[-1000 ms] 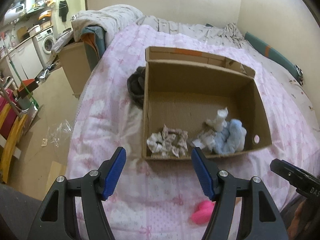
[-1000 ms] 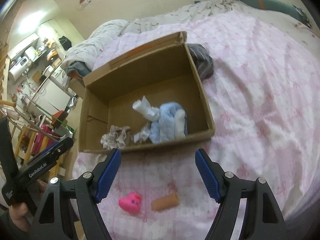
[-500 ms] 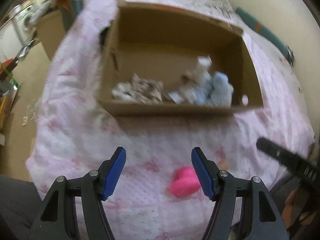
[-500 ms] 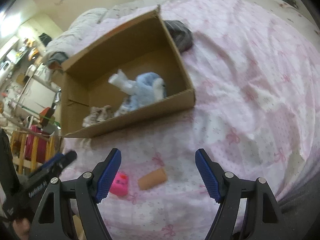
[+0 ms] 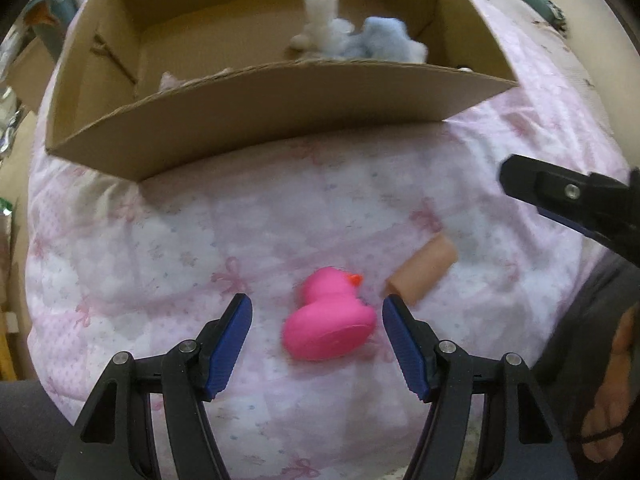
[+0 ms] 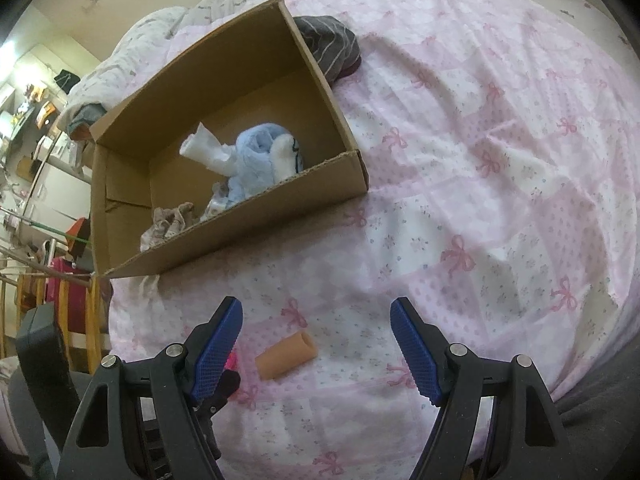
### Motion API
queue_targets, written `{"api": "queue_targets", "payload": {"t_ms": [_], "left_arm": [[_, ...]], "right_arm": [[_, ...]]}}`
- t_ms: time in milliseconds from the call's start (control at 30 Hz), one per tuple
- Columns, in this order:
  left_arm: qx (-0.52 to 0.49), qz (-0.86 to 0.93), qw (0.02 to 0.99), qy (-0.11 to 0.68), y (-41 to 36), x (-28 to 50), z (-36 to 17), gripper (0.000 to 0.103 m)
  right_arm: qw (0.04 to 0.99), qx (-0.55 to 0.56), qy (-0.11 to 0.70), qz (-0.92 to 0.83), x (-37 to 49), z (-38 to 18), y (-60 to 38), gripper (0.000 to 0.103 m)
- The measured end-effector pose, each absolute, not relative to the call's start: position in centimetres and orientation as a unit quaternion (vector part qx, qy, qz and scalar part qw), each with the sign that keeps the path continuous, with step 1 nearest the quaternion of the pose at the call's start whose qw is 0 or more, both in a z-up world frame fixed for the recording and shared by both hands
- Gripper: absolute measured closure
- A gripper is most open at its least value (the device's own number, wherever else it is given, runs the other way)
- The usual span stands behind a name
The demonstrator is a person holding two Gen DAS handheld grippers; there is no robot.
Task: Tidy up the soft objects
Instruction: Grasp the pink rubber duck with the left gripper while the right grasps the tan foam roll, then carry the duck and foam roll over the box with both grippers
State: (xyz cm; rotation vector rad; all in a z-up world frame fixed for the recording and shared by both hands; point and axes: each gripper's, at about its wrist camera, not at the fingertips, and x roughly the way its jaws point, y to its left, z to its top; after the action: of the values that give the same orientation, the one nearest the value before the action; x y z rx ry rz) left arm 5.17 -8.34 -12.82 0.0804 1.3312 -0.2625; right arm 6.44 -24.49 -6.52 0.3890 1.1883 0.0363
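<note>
Left gripper (image 5: 316, 340), fingers apart, brackets the duck (image 5: 329, 316) at lower centre; likely light, squashy, slick: grip its body. Right gripper (image 6: 316, 350) gapes over the tube (image 6: 286, 355).

Bed layout, near edge to far

A toy duck (image 5: 330, 316) lies on the quilt (image 5: 168, 240), a short tube (image 5: 422, 270) just right of it; beyond both stands a cardboard box (image 5: 256, 116) holding a plush toy (image 5: 380, 40) and crumpled cloth (image 6: 168, 224); bundled clothing (image 6: 332, 46) lies behind it.

I see my left gripper (image 5: 316, 340) spread wide around the pink duck (image 5: 330, 316), nothing between. The tan tube (image 5: 422, 272) crowds its right finger; the cardboard box (image 5: 280, 108) walls off ahead.
</note>
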Motion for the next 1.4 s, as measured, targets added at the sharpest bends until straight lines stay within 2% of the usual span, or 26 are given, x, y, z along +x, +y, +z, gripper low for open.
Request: {"api": "queue_targets", "payload": {"t_ms": [67, 133, 167, 433, 667, 833, 1067, 1133, 1167, 1200, 1267, 1300, 1333, 1367, 1400], "left_arm": [[0.032, -0.119, 0.777, 0.617, -8.0, 5.2, -12.8, 0.038], [0.027, -0.124, 0.774, 0.621, -7.8, 5.2, -12.8, 0.045], [0.025, -0.128, 0.771, 0.624, -7.8, 5.1, -12.9, 0.059], [0.028, -0.074, 0.801, 0.594, -5.0, 5.7, -10.5, 0.059], [-0.009, 0.01, 0.832, 0.554, -0.8, 6.5, -8.1, 0.059], [-0.029, 0.02, 0.83, 0.556, 0.4, 7.1, -8.0, 0.059], [-0.021, 0.016, 0.832, 0.554, -0.1, 7.1, -8.2, 0.059], [-0.018, 0.016, 0.833, 0.553, -0.2, 6.9, -8.1, 0.059], [-0.018, 0.016, 0.833, 0.552, -0.2, 6.9, -8.0, 0.059], [-0.018, 0.016, 0.833, 0.552, -0.2, 6.8, -8.0, 0.059], [-0.018, 0.017, 0.834, 0.552, -0.2, 6.9, -8.0, 0.059], [-0.017, 0.019, 0.835, 0.55, -0.2, 6.8, -7.9, 0.059], [-0.017, 0.02, 0.835, 0.549, -0.2, 6.8, -7.9, 0.059], [-0.017, 0.02, 0.835, 0.549, -0.2, 6.9, -7.9, 0.059], [-0.019, 0.02, 0.835, 0.549, -0.1, 6.9, -7.9, 0.059]], "right_arm": [[0.81, 0.179, 0.559, 0.017, 6.5, -6.7, -24.3, 0.022], [0.809, 0.176, 0.56, 0.018, 6.7, -6.8, -24.1, 0.022], [0.809, 0.174, 0.561, 0.018, 6.7, -6.8, -24.0, 0.022], [0.797, 0.141, 0.586, 0.032, 7.0, -8.0, -22.5, 0.022], [0.781, 0.057, 0.617, 0.077, 6.9, -9.8, -18.6, 0.022], [0.756, -0.006, 0.649, 0.088, 7.3, -12.2, -16.4, 0.022], [0.759, -0.05, 0.642, 0.096, 6.8, -12.5, -15.1, 0.022], [0.761, -0.05, 0.64, 0.097, 6.7, -12.5, -14.7, 0.028], [0.762, -0.051, 0.638, 0.097, 6.6, -12.4, -14.8, 0.043], [0.762, -0.053, 0.638, 0.096, 6.5, -12.7, -14.2, 0.054], [0.763, -0.044, 0.637, 0.101, 6.4, -12.5, -14.3, 0.055], [0.763, -0.042, 0.637, 0.102, 6.4, -12.4, -14.4, 0.061], [0.763, -0.039, 0.636, 0.104, 6.3, -12.4, -14.4, 0.072], [0.762, -0.035, 0.638, 0.107, 6.3, -12.3, -14.6, 0.089], [0.762, -0.031, 0.637, 0.108, 6.3, -12.3, -14.6, 0.089]]}}
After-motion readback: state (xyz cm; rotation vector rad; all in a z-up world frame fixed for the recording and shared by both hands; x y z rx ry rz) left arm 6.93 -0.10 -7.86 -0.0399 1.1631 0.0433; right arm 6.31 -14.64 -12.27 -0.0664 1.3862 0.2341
